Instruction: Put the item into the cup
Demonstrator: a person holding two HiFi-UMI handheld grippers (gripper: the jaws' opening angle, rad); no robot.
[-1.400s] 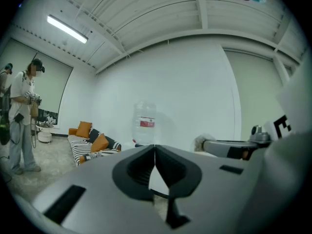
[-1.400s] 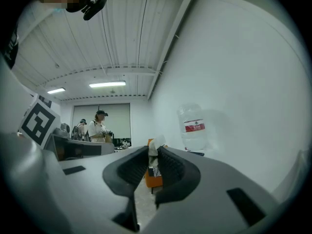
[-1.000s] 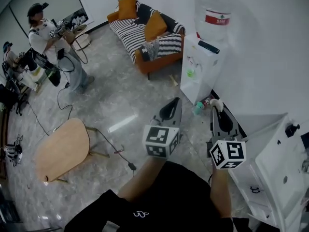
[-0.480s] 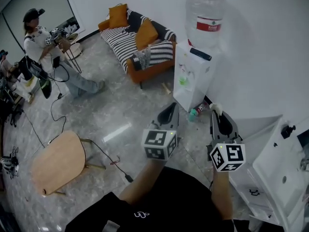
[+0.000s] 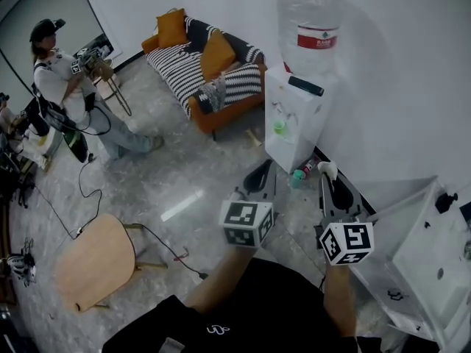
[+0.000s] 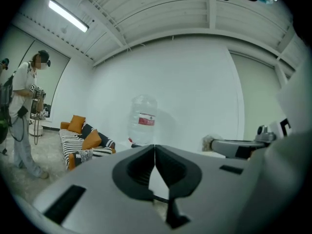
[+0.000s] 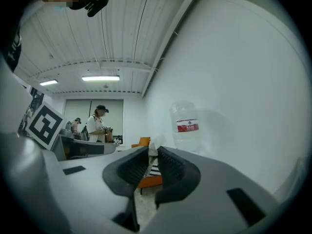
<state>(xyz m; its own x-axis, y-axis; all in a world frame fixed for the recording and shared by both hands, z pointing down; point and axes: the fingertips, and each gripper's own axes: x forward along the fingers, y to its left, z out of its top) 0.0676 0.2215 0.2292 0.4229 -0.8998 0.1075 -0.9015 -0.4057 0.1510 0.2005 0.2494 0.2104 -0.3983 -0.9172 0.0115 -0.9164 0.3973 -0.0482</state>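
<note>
1. Right gripper view: right gripper (image 7: pixel 151 156) jaws clamped on item (image 7: pixel 153 145), a small pale scrap, crumpled-looking, poking above ribbed black pads (image 7: pixel 132 168). Carried chest-high, prob. in transit.
2. Left gripper (image 6: pixel 154 149): jaws pressed together, nothing between. Idle alongside, judged spare.
3. Cup: not identified in any view. Water dispenser (image 5: pixel 293 120), hard white casing, stands ahead.

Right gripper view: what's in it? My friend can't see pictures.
The right hand-held gripper pinches a small pale item between its dark jaws. Behind it, a big water bottle stands by a white wall, and a person stands far off on the left.
</note>
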